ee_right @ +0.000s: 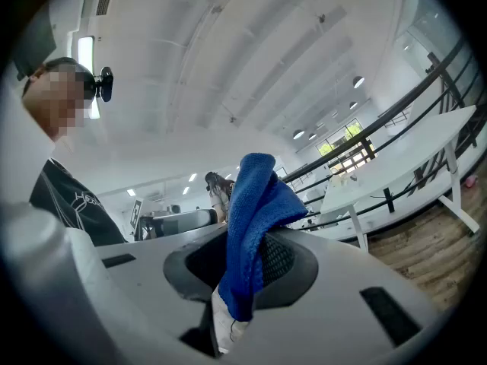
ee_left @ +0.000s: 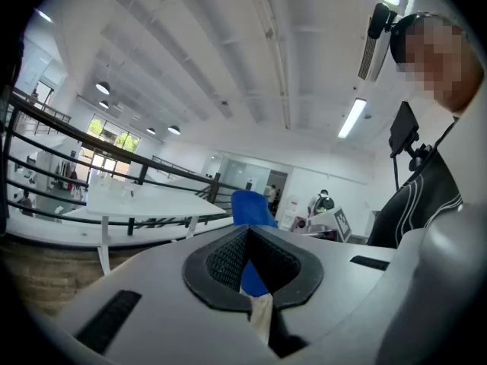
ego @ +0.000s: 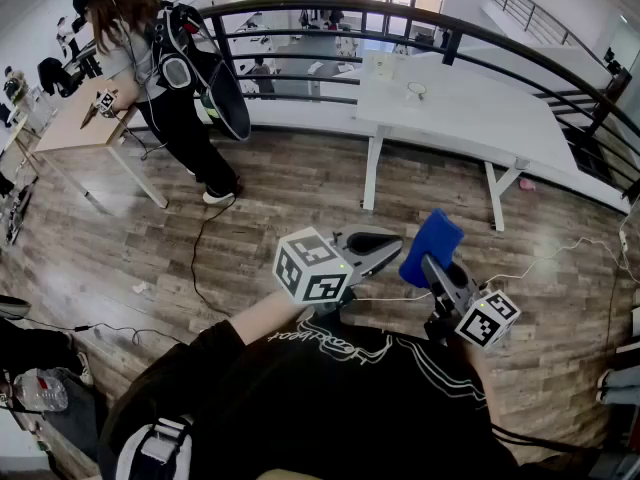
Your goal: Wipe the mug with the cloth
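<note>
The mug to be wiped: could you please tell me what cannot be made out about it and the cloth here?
Head view: the small pale object on the long white table is too small to call a mug.
Right gripper view: the blue terry cloth's lower end is hidden between the right gripper's fingers.

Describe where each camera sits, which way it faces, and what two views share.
Head view: on the head, looking down at table; shows shirt, left gripper, right gripper holding cloth.
Left gripper view: on the shut left gripper, facing level toward table; shirt at right.
Right gripper view: on the right gripper, facing level past cloth; shirt at left.
Shared by all: cloth, table.
</note>
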`<state>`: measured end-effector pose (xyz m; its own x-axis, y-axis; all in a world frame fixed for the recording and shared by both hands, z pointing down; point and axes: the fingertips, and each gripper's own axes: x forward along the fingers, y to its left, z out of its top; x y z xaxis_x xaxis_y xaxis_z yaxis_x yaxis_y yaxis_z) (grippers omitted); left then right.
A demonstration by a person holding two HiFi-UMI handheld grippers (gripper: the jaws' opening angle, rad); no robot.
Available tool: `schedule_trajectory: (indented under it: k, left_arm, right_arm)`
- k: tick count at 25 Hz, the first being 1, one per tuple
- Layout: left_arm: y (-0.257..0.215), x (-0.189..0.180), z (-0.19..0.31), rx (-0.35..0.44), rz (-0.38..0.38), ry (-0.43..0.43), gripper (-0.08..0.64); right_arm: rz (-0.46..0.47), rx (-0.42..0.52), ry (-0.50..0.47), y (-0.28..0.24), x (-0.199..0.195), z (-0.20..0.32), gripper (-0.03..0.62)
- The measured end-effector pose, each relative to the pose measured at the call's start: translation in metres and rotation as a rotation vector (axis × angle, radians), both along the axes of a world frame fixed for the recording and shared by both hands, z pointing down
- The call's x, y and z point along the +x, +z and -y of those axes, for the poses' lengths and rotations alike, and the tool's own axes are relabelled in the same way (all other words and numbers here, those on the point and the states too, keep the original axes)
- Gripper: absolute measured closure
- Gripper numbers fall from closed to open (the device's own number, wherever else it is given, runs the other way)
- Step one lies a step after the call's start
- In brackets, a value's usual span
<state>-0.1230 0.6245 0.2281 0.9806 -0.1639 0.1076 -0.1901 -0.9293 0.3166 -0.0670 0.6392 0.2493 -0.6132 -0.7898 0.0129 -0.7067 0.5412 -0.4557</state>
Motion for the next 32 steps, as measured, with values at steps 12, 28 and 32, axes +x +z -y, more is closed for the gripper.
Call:
schedule_trajectory:
  k: [12,28,32]
  left_arm:
    - [0.001,0.007,-0.017,-0.006,0.003,-0.022,0.552]
    - [0.031,0.043,0.109,0.011,-0.022,0.000,0.552]
    - [0.054,0.058,0.202,-0.029,-0.007,-0.006,0.552]
  right_arm:
    - [0.063,0.001,0.003,-0.004,0.015,-0.015,0.528]
    - [0.143,-0.018,0.016,0.030,0.052,0.108,0.528]
    - [0.185,-0.059,0.060,0.052,0.074,0.194,0.528]
